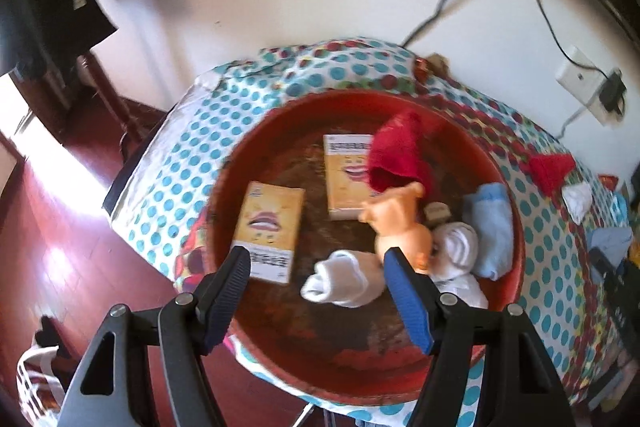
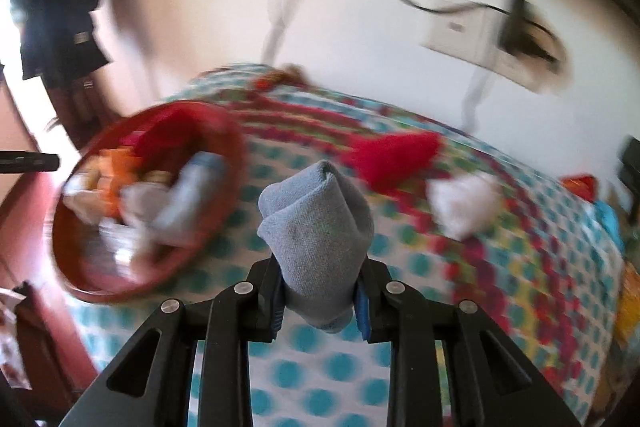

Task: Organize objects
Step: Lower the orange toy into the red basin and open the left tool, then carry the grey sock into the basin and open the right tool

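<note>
A red round basin (image 1: 516, 247) sits on a dotted cloth. It holds two yellow boxes (image 1: 270, 227), a red sock (image 1: 396, 155), a white sock (image 1: 344, 279), an orange toy pig (image 1: 400, 223), a light blue sock (image 1: 492, 227) and a white rolled sock (image 1: 456, 247). My left gripper (image 1: 316, 263) is open and empty above the basin. My right gripper (image 2: 320, 291) is shut on a grey-blue rolled sock (image 2: 316, 227), held above the cloth, right of the basin (image 2: 224, 211). A red sock (image 2: 396, 155) and a white sock (image 2: 460, 203) lie on the cloth beyond.
The dotted cloth (image 1: 180, 155) covers a small table by a white wall with a socket and cables (image 1: 588, 83). A red wooden floor (image 1: 60, 227) lies to the left. More clutter (image 1: 616, 251) lies at the table's right edge.
</note>
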Tool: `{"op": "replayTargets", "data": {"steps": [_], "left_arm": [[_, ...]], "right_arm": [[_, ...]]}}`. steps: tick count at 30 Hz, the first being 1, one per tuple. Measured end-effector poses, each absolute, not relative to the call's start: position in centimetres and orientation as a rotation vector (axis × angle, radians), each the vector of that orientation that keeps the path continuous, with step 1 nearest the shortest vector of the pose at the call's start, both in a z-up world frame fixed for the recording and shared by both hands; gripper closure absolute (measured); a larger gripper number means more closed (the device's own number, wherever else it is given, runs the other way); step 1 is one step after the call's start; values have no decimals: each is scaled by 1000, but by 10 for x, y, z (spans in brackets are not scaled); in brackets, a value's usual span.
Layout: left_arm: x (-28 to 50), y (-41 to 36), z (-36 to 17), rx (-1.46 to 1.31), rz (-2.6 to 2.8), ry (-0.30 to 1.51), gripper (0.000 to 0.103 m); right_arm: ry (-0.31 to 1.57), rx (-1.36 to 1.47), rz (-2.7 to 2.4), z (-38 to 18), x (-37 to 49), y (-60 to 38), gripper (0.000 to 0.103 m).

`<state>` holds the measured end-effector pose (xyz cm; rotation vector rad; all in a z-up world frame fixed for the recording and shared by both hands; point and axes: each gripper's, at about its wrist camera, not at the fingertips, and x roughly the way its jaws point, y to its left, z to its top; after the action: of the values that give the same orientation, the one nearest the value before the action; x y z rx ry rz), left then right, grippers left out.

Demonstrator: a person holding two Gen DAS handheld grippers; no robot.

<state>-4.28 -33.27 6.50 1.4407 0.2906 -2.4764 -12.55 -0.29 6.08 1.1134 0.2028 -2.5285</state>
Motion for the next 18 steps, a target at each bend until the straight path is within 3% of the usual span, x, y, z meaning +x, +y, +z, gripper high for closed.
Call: {"op": "replayTargets", "data": {"steps": [18], "left_arm": [[-34,-347,72,1431,-2479,330,32]], "right_arm": [[362,1055,-2134,48,-78,-183,77]]}}
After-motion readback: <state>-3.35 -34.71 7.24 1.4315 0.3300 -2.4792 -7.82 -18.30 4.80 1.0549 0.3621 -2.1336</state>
